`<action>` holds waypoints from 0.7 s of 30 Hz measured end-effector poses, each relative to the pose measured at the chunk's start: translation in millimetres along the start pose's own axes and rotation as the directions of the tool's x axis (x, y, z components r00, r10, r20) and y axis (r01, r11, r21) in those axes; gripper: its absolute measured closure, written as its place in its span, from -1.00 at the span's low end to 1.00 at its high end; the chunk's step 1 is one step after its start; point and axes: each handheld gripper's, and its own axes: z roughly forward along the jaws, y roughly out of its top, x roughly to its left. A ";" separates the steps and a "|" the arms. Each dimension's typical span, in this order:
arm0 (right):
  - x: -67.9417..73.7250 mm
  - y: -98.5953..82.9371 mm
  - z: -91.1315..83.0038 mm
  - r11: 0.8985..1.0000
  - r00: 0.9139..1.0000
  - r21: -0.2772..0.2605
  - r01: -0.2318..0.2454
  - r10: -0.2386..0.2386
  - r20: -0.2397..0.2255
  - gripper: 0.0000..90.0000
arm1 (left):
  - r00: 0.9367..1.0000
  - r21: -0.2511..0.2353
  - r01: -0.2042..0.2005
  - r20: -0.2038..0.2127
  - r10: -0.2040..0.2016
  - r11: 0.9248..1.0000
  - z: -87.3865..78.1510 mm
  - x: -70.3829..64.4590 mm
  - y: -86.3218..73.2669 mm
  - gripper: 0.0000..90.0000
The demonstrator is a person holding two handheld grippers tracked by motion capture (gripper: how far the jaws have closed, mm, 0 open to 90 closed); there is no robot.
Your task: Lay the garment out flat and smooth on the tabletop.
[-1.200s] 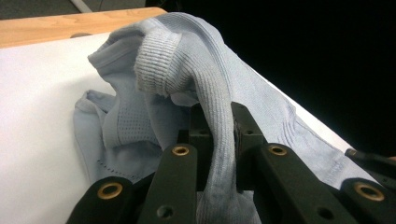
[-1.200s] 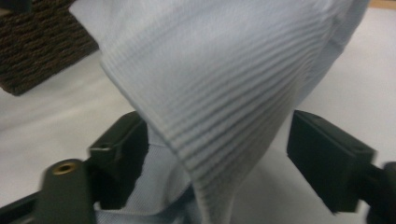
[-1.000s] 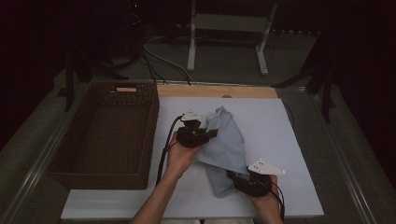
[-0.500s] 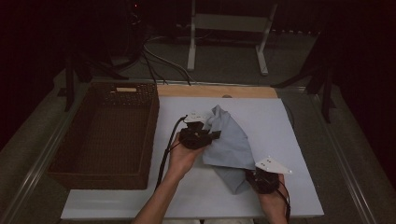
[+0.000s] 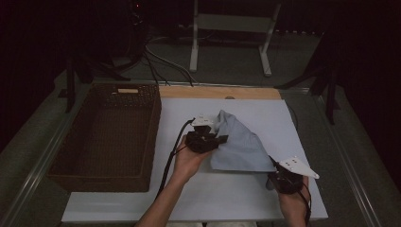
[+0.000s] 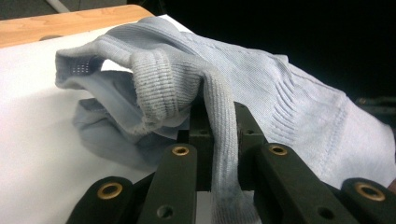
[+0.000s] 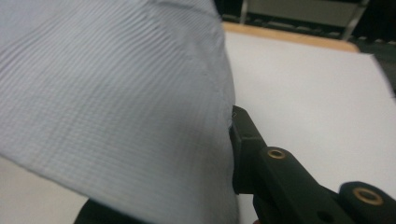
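Observation:
A light blue knitted garment (image 5: 241, 144) is stretched above the white mat (image 5: 283, 118) between my two grippers. My left gripper (image 5: 215, 138) is shut on its ribbed cuff (image 6: 163, 88), and a strip of the knit runs down between the black jaws (image 6: 224, 154). My right gripper (image 5: 276, 177), near the mat's front right, is shut on the garment's lower corner; the cloth (image 7: 116, 93) drapes over its left jaw and hides it. The person's hands hold both grippers from below.
A dark wicker basket (image 5: 71, 156) stands left of the mat. A wooden board edge (image 5: 222, 92) runs along the back. Cables (image 5: 161, 56) and a white stand (image 5: 227, 28) lie on the floor beyond the table.
My right gripper has moved right and toward the front edge with the garment's corner, pulling the cloth out longer and flatter. The left gripper has shifted slightly right.

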 end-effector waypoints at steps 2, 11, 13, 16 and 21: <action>-1.3 0.5 -1.5 1.000 1.000 -0.005 -0.001 0.001 0.007 0.84 | 1.000 0.001 -0.002 0.001 0.002 1.000 0.8 -0.7 0.1 0.86; 3.5 -3.0 0.6 0.998 0.996 0.034 0.045 -0.042 -0.082 0.60 | 0.999 0.001 0.011 -0.034 -0.011 1.000 -7.3 6.1 1.0 0.86; 5.0 -3.4 0.6 0.998 0.993 0.040 0.044 -0.040 -0.110 0.46 | 0.999 0.001 0.012 -0.038 -0.012 1.000 -8.7 7.0 1.1 0.86; 9.0 -3.7 0.1 0.997 0.986 0.045 0.067 -0.060 -0.154 0.25 | 0.999 -0.001 0.015 -0.049 -0.015 1.000 -12.9 9.6 0.4 0.86; 15.5 -2.3 -2.8 0.996 0.974 0.034 0.087 -0.078 -0.214 -0.05 | 0.998 -0.003 0.019 -0.055 -0.019 1.000 -16.3 11.8 -0.8 0.86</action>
